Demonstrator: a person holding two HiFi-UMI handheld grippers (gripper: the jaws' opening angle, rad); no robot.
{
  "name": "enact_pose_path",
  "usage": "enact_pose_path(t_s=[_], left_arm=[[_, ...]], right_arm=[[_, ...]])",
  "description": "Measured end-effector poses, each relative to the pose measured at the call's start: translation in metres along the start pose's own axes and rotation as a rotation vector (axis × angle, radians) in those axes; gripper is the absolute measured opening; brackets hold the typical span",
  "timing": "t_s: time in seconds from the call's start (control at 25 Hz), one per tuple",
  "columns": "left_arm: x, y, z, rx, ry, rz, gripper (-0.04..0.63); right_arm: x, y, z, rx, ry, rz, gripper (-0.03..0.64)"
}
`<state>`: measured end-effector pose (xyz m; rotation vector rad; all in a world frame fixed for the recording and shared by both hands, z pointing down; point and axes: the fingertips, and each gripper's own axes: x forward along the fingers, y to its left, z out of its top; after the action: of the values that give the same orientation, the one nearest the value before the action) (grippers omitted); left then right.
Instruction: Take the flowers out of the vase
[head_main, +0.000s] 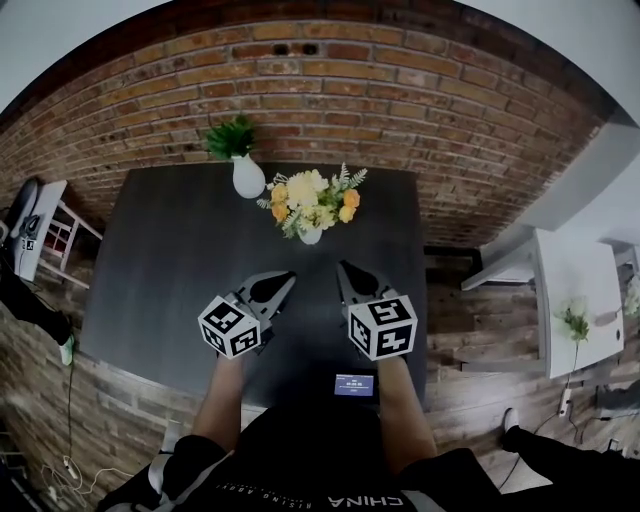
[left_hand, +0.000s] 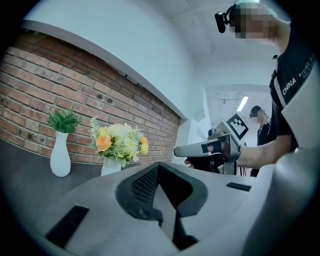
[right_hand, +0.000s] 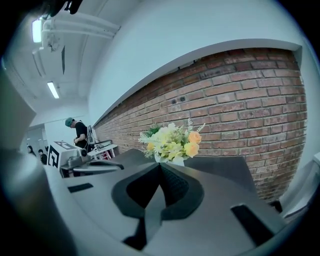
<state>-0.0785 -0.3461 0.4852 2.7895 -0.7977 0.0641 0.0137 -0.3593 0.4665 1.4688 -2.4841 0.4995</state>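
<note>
A bunch of yellow, orange and white flowers (head_main: 312, 201) stands in a small white vase (head_main: 311, 236) near the back middle of the dark table (head_main: 170, 270). Both grippers hover over the table's near half, short of the vase. My left gripper (head_main: 288, 279) is shut and holds nothing; it points toward the bouquet (left_hand: 119, 142). My right gripper (head_main: 342, 268) is shut too, empty, aimed at the flowers (right_hand: 171, 141) and vase (right_hand: 168, 159). In the left gripper view the right gripper (left_hand: 179, 151) shows at the right.
A taller white vase with green leaves (head_main: 246, 172) stands left of the bouquet, near the brick wall (head_main: 330, 90). A small dark device (head_main: 355, 385) lies at the table's near edge. A white table with a flower (head_main: 575, 322) is off to the right.
</note>
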Motion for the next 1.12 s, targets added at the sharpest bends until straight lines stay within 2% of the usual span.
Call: enact_pose_path(t_s=[0.16, 0.36, 0.52, 0.64, 0.92, 0.96, 1.12], left_arm=[[0.005, 0.001, -0.002, 0.009, 0.018, 0.017, 0.003], [0.009, 0.003, -0.013, 0.012, 0.056, 0.044, 0.003], [0.019, 0.003, -0.023, 0.017, 0.097, 0.047, 0.003], [0.027, 0.013, -0.033, 0.017, 0.135, 0.104, 0.003], [0.051, 0.042, -0.048, 0.023, 0.128, 0.156, 0.007], [0.054, 0.049, -0.052, 0.013, 0.132, 0.167, 0.019], [0.068, 0.084, -0.071, -0.016, 0.179, 0.214, 0.216]], right_arm=[[0.003, -0.01, 0.004, 0.047, -0.026, 0.029, 0.006], [0.004, -0.029, 0.003, 0.073, -0.028, 0.015, 0.006], [0.007, -0.038, -0.002, 0.056, -0.018, 0.011, 0.006], [0.013, -0.042, -0.007, 0.051, -0.017, 0.015, 0.006], [0.041, -0.04, -0.017, -0.002, 0.021, 0.078, 0.008], [0.046, -0.039, -0.016, -0.007, 0.022, 0.088, 0.008], [0.067, -0.037, -0.019, -0.016, 0.041, 0.121, 0.02]])
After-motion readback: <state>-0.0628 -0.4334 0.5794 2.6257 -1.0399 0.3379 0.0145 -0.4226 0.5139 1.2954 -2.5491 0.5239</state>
